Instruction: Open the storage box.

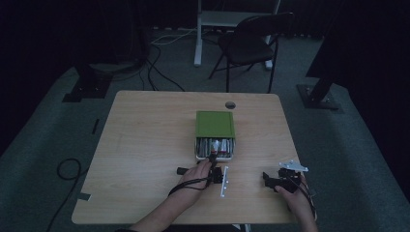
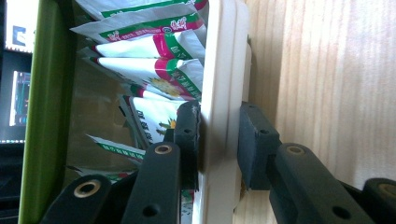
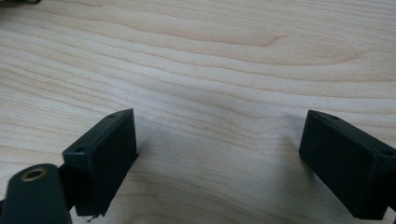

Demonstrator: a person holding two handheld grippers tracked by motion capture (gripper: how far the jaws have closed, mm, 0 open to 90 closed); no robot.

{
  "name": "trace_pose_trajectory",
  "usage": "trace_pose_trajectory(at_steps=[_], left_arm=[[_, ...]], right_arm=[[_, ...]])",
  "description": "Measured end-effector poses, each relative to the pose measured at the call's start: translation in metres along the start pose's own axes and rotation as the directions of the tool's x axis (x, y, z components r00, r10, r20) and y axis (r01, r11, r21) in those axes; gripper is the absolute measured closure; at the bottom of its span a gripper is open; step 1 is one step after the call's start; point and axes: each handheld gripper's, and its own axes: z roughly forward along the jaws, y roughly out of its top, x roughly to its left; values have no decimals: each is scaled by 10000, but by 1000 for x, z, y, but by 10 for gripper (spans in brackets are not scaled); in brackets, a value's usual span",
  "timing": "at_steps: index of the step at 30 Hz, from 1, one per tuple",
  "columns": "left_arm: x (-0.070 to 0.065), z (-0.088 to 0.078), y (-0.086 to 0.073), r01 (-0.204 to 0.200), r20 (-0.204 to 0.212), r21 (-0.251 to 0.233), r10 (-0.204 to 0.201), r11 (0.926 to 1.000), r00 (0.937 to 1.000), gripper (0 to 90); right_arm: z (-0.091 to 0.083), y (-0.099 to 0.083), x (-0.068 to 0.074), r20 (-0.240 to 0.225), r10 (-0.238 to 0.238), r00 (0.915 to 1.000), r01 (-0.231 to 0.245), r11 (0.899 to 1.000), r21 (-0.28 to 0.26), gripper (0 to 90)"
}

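Here we log the left gripper (image 2: 218, 140) pinching the cream front wall of the box (image 2: 223, 70); one pad sits inside among the packets (image 2: 154, 74), the other outside against the wall. In the high view this gripper (image 1: 211, 158) sits at the box's (image 1: 215, 124) near edge, mid-table (image 1: 145, 145). Risks, as we judge them: the wall is thin and smooth, so a pull with any twist could let the pads slide off. A pull angled upward could tip the box and spill packets. The inner pad also lies close to one packet and could crumple or drag it.

The box has a green lid (image 1: 215, 123) or upper shell and a cream tray beneath, open toward the person. The packets are white with green and pink print, stacked loosely at uneven angles.

To the right, the right gripper (image 1: 269, 179) rests near the table's near edge, well apart from the box. Its jaws stand spread over bare wood (image 3: 219, 70), holding nothing.
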Motion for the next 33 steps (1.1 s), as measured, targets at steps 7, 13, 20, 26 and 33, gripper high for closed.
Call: trace_pose_trajectory(at_steps=[7,13,20,26,33], left_arm=[[-3,-6,1,-69,-28,-15,69,10000,10000,723],[-8,-12,2,-158,-89,-70,157,9999,9998,725],[-13,-21,3,-130,8,-135,130,9998,9999,724],[-16,-26,5,-78,-43,-120,78,9999,10000,724],[-22,-33,7,-250,97,-89,251,9996,9996,731]], right_arm=[[0,0,0,0,-1,10000,1,10000,-2,107],[0,0,0,-2,-1,10000,1,10000,-3,107],[0,0,0,-1,0,10000,0,10000,-2,107],[0,0,0,0,0,10000,0,10000,0,107],[0,0,0,0,4,10000,-4,10000,0,107]])
